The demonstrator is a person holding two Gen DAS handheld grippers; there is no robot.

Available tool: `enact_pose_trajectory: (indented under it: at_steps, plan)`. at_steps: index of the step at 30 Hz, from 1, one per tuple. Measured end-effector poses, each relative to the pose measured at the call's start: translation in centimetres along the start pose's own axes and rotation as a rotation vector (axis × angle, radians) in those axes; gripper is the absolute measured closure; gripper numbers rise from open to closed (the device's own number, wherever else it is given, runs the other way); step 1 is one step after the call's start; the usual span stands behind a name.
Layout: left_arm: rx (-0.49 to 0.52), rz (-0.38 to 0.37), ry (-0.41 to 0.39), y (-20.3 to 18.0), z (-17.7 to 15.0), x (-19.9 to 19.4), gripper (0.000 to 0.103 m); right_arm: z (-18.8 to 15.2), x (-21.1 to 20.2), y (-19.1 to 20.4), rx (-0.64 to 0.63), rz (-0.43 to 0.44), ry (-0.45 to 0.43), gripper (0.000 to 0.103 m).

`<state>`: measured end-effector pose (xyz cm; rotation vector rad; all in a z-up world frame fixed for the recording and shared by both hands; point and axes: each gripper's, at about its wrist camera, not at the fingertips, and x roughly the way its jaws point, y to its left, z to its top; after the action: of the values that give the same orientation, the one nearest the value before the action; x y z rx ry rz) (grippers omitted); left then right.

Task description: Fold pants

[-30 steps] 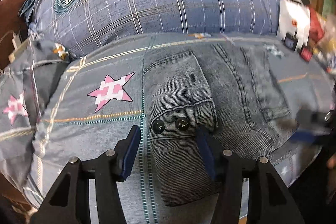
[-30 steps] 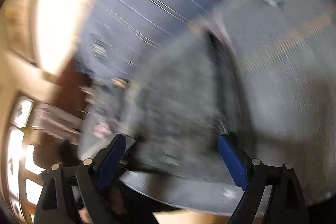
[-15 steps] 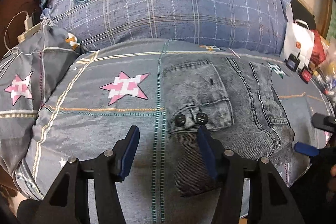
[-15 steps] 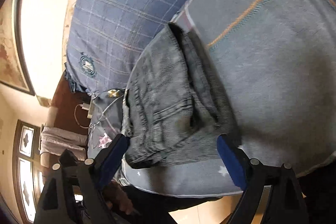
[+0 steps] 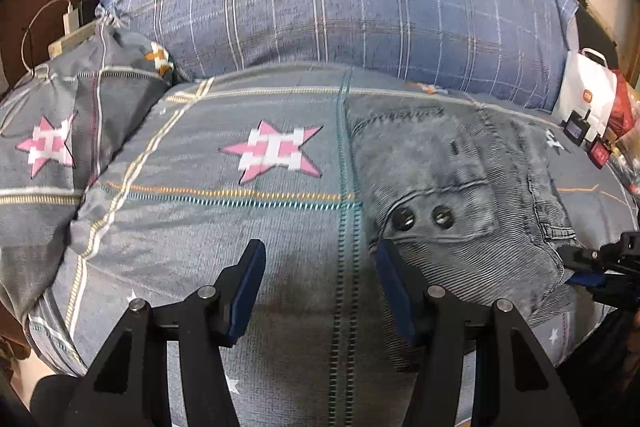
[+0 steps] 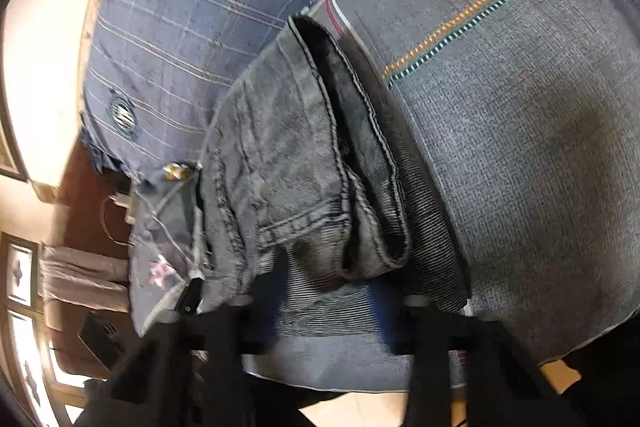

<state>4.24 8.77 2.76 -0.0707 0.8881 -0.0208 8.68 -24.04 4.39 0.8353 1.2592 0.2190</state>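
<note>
Left wrist view shows the grey pants [image 5: 460, 195] folded thick on the star-patterned quilt [image 5: 224, 227], soft, fairly heavy denim best pinched at the stacked near hem, where the right gripper [image 6: 320, 303] is closing while the left gripper [image 5: 320, 283] hangs spread and empty.

left hand-held gripper [image 5: 320, 267] jaws apart, right hand-held gripper [image 6: 320, 303] closing
</note>
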Motion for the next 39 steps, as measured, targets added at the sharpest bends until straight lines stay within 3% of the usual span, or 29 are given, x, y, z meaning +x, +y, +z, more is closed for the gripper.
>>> enact_pose_trajectory:
  at_steps: [1, 3, 11, 14, 16, 18, 20, 21, 22, 23, 24, 30, 35, 38, 39]
  plan:
    - [-0.011, -0.001, 0.005, 0.3, -0.1, 0.1, 0.045, 0.0, 0.4, 0.2, -0.002, -0.012, 0.010, 0.086]
    - [-0.031, 0.001, -0.006, 0.8, -0.1, -0.2, 0.045, -0.1, 0.1, 0.5, -0.018, -0.020, 0.003, 0.089]
    - [-0.050, -0.012, -0.075, 1.1, 1.4, -2.7, 0.045, -2.1, -5.2, 4.9, -0.108, 0.050, -0.101, 0.091]
    - [-0.024, -0.036, -0.095, -0.2, 2.0, -3.2, 0.041, -3.4, -5.7, 3.6, -0.086, 0.035, -0.128, 0.091]
    - [0.025, -0.039, -0.094, -1.7, 2.1, -2.8, 0.040, -3.6, -4.3, 2.0, -0.043, 0.013, -0.094, 0.091]
    - [0.065, -0.021, -0.084, -2.9, 2.1, -2.2, 0.040, -3.7, -2.6, 0.1, -0.001, 0.038, -0.050, 0.091]
    - [0.067, -0.024, -0.079, -3.3, 2.0, -1.9, 0.040, -3.7, -2.8, -0.8, 0.030, 0.062, -0.068, 0.086]
    - [0.057, -0.027, -0.079, -3.2, 1.9, -1.8, 0.040, -3.7, -3.3, -0.9, 0.037, 0.092, -0.090, 0.073]
    - [0.050, -0.030, -0.074, -3.2, 1.8, -1.7, 0.040, -3.5, -3.8, -0.9, 0.038, 0.107, -0.108, 0.043]
    - [0.048, -0.029, -0.069, -3.2, 1.8, -1.5, 0.040, -3.3, -4.2, -0.7, 0.036, 0.099, -0.122, 0.029]
    - [0.047, -0.028, -0.065, -3.1, 1.7, -1.4, 0.040, -3.1, -4.4, -0.6, 0.038, 0.097, -0.130, 0.020]
    - [0.042, -0.017, -0.076, -2.2, 1.4, -1.4, 0.040, -0.9, -3.5, 0.0, 0.010, 0.059, -0.129, 0.023]
    - [0.003, -0.025, -0.060, -1.0, 1.1, -0.7, 0.040, 0.0, -2.1, 1.4, -0.107, -0.057, -0.094, 0.026]
    - [0.005, -0.034, -0.063, -0.8, 0.9, -0.7, 0.040, 0.6, -1.2, 1.9, -0.147, -0.100, -0.055, 0.036]
    - [0.006, -0.035, -0.065, -0.8, 0.9, -0.7, 0.040, 0.8, -1.1, 2.2, -0.176, -0.124, -0.038, 0.045]
